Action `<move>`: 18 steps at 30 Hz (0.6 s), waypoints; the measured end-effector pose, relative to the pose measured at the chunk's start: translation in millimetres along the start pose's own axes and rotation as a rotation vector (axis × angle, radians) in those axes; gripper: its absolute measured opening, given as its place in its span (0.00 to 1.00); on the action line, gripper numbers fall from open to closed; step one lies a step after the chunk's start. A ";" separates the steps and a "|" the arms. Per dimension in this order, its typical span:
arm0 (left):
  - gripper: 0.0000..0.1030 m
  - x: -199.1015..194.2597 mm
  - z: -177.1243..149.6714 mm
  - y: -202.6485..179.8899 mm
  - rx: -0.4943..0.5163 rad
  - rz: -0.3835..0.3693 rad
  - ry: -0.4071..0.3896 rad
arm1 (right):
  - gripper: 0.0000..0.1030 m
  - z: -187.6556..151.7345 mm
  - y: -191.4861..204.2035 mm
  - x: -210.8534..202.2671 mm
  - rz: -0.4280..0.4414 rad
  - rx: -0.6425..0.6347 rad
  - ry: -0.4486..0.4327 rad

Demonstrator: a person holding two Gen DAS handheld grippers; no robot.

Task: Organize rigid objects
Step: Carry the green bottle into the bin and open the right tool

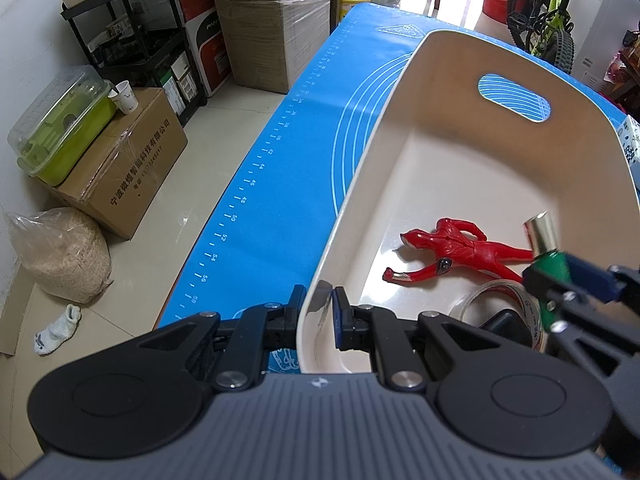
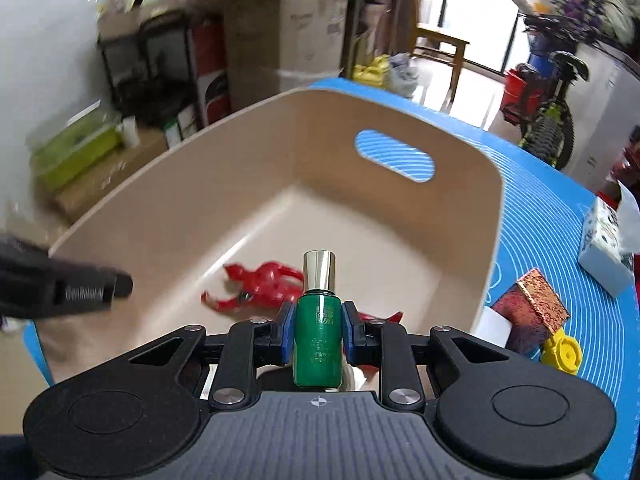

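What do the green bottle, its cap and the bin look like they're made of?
Green bottle: glossy, opaque, glass or hard plastic; highlights leave it open. Cap: shiny metallic gold, mirror-like reflections, possibly plated plastic. Bin: smooth cream moulded plastic, with rounded corners and a cut-out handle.

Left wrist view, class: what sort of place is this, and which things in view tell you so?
Probably a room at home used for storage: stacked cardboard boxes along the wall, a child's bicycle parked near a bright doorway, and a stray sock on the tiled floor.

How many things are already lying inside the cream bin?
3: a red action figure mid-floor, a clear tape roll and a black object near the front. Grippers may hide more.
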State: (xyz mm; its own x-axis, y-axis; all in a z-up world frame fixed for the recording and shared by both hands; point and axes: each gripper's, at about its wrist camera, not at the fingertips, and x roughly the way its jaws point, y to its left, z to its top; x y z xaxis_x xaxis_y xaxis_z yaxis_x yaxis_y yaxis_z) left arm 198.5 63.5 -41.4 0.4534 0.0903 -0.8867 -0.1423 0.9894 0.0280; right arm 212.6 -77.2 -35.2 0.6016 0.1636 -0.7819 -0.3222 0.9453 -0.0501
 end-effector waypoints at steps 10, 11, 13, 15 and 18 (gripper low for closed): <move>0.15 -0.3 0.2 0.7 0.001 0.001 0.000 | 0.39 -2.9 -2.4 0.4 0.025 -0.008 0.014; 0.15 -0.3 0.2 0.7 0.001 0.000 -0.001 | 0.40 -2.8 -4.2 -1.3 0.029 -0.004 0.009; 0.15 -0.4 -0.3 0.8 0.001 0.001 -0.001 | 0.43 -1.8 -3.7 -4.3 0.025 -0.006 -0.001; 0.15 -0.3 -0.4 0.9 -0.001 0.001 0.000 | 0.50 -1.2 -6.7 -14.1 0.029 -0.001 -0.031; 0.15 -0.4 -0.7 0.9 0.000 0.001 -0.001 | 0.56 2.0 -17.8 -31.2 0.027 0.036 -0.091</move>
State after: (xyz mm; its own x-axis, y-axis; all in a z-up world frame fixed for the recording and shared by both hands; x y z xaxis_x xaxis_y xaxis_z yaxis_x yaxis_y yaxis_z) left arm 197.6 64.3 -41.4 0.4538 0.0916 -0.8864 -0.1432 0.9893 0.0289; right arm 201.0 -98.6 -8.6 0.6576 0.2125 -0.7228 -0.3136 0.9495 -0.0061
